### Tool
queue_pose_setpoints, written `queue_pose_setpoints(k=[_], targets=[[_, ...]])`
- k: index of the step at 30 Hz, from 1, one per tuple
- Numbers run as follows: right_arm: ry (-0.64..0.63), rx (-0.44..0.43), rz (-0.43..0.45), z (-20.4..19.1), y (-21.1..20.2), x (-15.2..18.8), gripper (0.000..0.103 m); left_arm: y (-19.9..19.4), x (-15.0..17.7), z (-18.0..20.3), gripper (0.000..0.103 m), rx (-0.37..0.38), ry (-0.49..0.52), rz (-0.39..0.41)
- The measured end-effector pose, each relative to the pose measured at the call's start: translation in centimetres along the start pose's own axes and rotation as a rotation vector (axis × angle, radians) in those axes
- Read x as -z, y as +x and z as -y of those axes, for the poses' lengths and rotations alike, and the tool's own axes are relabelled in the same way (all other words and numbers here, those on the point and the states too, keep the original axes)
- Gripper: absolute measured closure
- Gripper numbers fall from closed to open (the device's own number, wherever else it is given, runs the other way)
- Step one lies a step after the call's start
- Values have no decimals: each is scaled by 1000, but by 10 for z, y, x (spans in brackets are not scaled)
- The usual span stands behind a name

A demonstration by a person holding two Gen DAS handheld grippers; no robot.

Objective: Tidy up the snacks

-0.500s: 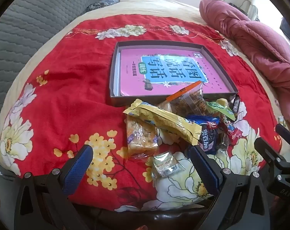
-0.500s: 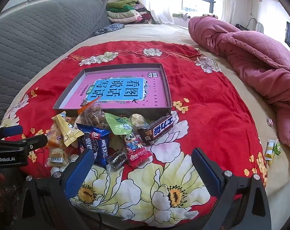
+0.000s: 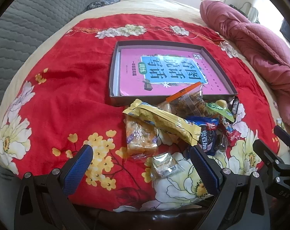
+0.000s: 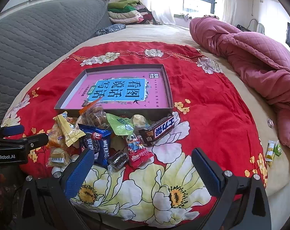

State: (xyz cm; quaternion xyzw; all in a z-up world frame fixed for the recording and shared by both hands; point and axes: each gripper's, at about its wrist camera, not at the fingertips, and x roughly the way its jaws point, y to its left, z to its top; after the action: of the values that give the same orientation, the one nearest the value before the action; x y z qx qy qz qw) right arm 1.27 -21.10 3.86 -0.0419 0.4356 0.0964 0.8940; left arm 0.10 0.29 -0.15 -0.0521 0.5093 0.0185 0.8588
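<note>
**Both grippers wide, nothing held, pile dead ahead**

Your left gripper [image 3: 141, 163] has its jaws spread fully apart with nothing between the pads. Your right gripper [image 4: 143, 164] is the same: wide and empty. Both hover low over the near edge of the red cloth [image 3: 68, 88], tilted down toward the snacks.

The pile [image 4: 106, 134] lies on the cloth just in front of the box [image 3: 114, 88], pressed against its near wall. Nothing from the pile is inside yet; only a pink book [image 3: 164, 72] lies in there.

What matters is which hand takes what. For your left, the small clear packet [image 3: 165, 165] sits almost between the fingertips, a little right of centre, with the cracker pack [image 3: 140, 137] just beyond it. The yellow bar [image 3: 164, 123] lies above those, its long axis running from upper left to lower right, so you would likely need to turn your wrist to span its width.

For your right, the red packet [image 4: 138, 151] and dark wrapped piece [image 4: 118, 159] are nearest, left of centre. The chocolate bar [image 4: 158, 130] lies further on, angled up to the right.
</note>
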Motion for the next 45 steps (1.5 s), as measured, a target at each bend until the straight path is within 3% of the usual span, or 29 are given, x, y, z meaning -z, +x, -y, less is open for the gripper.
queue_pose_setpoints(k=[16, 28, 45], targets=[[-8, -22, -3, -2, 3, 1, 1, 7, 4, -10, 2, 11, -31, -58], [10, -37, -38, 1, 12, 3, 1, 12, 6, -9, 2, 36, -28, -36], [19, -45, -79, 3, 25, 5, 1, 27, 10, -5, 2, 48, -17, -110]])
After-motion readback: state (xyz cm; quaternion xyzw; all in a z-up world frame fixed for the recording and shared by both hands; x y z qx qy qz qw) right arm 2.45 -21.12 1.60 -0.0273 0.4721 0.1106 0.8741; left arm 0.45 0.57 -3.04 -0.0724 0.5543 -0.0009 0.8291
